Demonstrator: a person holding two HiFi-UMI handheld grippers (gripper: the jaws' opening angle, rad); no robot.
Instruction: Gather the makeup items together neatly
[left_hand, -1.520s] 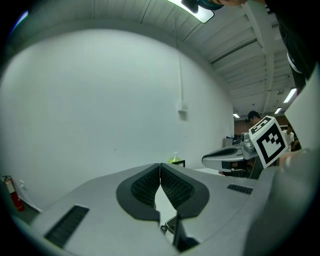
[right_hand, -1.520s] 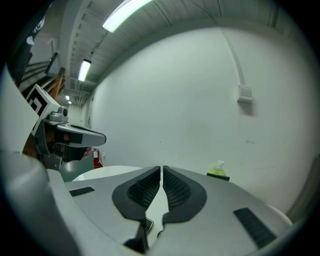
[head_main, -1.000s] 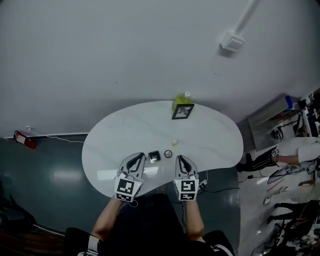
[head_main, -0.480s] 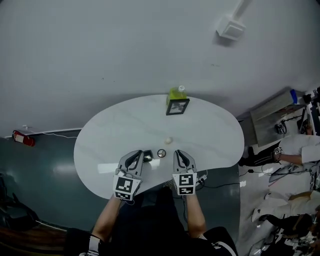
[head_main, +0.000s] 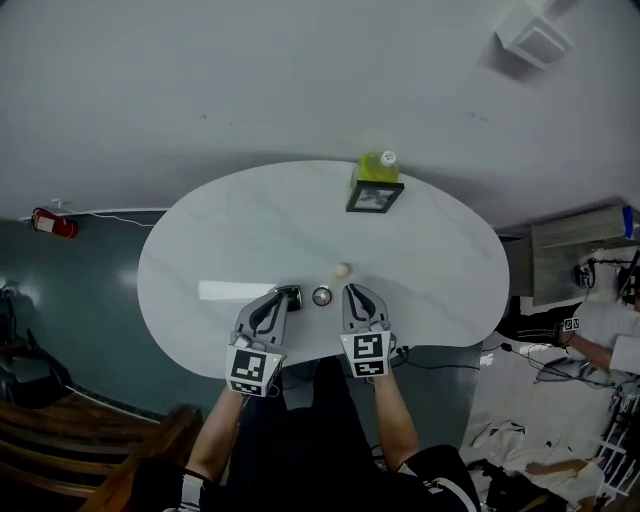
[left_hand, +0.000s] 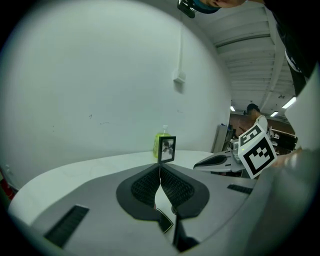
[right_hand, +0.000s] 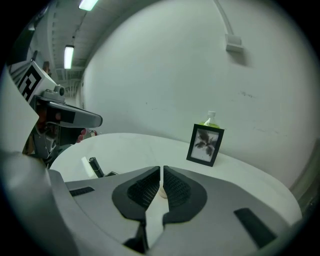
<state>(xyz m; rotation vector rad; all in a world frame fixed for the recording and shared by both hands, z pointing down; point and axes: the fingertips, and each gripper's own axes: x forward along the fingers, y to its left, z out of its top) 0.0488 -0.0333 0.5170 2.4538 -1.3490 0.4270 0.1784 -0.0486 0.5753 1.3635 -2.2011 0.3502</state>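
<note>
Makeup items are sitting in a loose cluster near the front edge of the white oval table (head_main: 210, 240), not yet drawn together: a dark square compact (head_main: 292, 294), a small round jar with a shiny rim (head_main: 321, 296) just beside it, and a cream ball-shaped puff (head_main: 342, 270) a little further in; the right gripper view is also showing a slim black tube (right_hand: 94, 166) lying near the compact; you are bringing both grippers down and forward, so the left gripper (head_main: 281, 298) is now overlapping the compact in the head view, where a second ago it was hanging beside it, though whether it is touching the compact I cannot tell; the right gripper (head_main: 353, 291) is arriving just beside the jar, with the puff lying ahead of its tips; the items are keeping the same arrangement as before, so nothing is being gathered yet; both claws are staying pressed together, pinching nothing, as each gripper's own view is showing; by my judgement you are closing in for the first move, either nudging items together with closed tips or needing to spread a claw before lifting one; the black picture frame (head_main: 374, 197) and the green bottle (head_main: 380, 165) are standing well apart at the far edge
</note>
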